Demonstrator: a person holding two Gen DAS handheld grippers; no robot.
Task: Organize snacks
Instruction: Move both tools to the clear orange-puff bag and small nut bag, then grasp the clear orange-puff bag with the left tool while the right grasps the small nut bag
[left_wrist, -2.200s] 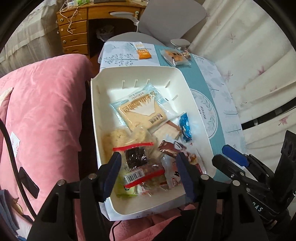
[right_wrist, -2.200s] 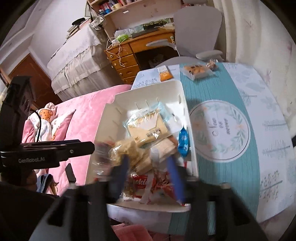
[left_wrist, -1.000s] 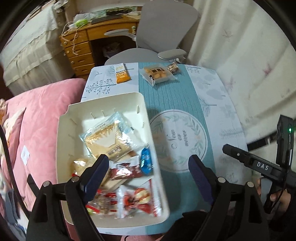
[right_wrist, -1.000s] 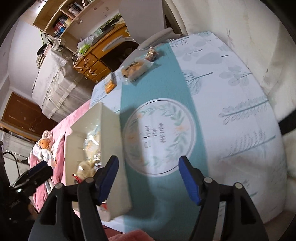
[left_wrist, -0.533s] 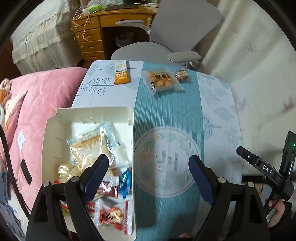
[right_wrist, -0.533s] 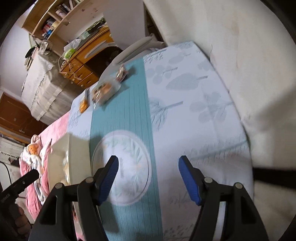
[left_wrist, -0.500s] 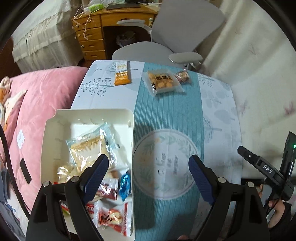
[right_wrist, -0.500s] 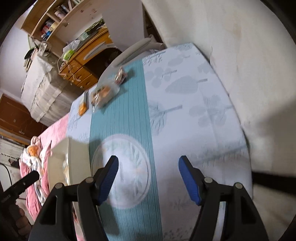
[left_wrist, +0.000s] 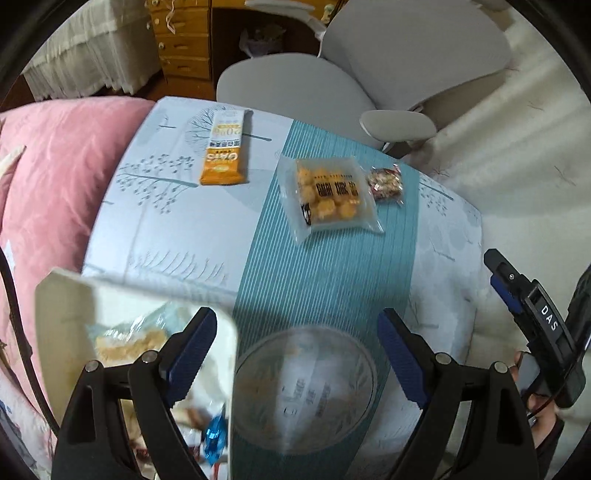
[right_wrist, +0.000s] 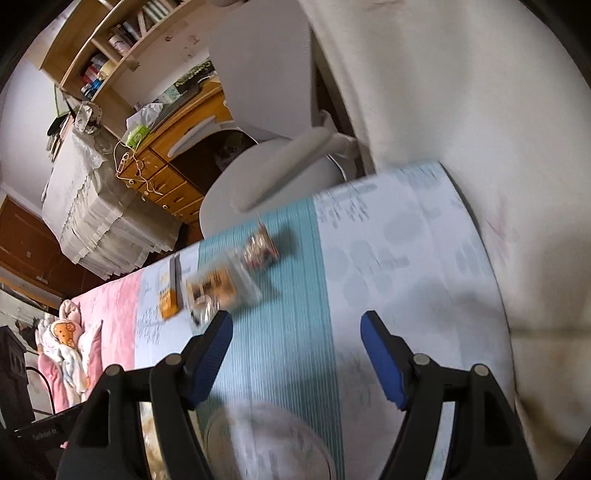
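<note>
Three snacks lie at the table's far end: an orange oat bar (left_wrist: 224, 149), a clear bag of yellow biscuits (left_wrist: 328, 194) and a small red-brown candy packet (left_wrist: 385, 181). In the right wrist view they show blurred: the oat bar (right_wrist: 169, 293), the biscuit bag (right_wrist: 218, 286) and the candy packet (right_wrist: 260, 251). A white tray (left_wrist: 62, 295) with several snack packs sits at the near left. My left gripper (left_wrist: 295, 354) is open and empty above the table runner. My right gripper (right_wrist: 295, 354) is open and empty, short of the snacks.
A teal runner (left_wrist: 332, 266) with a round emblem crosses the pale tablecloth. A pink quilt (left_wrist: 48, 170) borders the table's left side. A grey chair (left_wrist: 295, 85) stands behind the far edge, with a wooden desk (right_wrist: 173, 155) beyond. A cream curtain (right_wrist: 461, 110) hangs at the right.
Both grippers have moved forward toward the table's far end. The three loose snacks look nearer and the tray has slid to the lower left. Both grippers stay open and empty.
</note>
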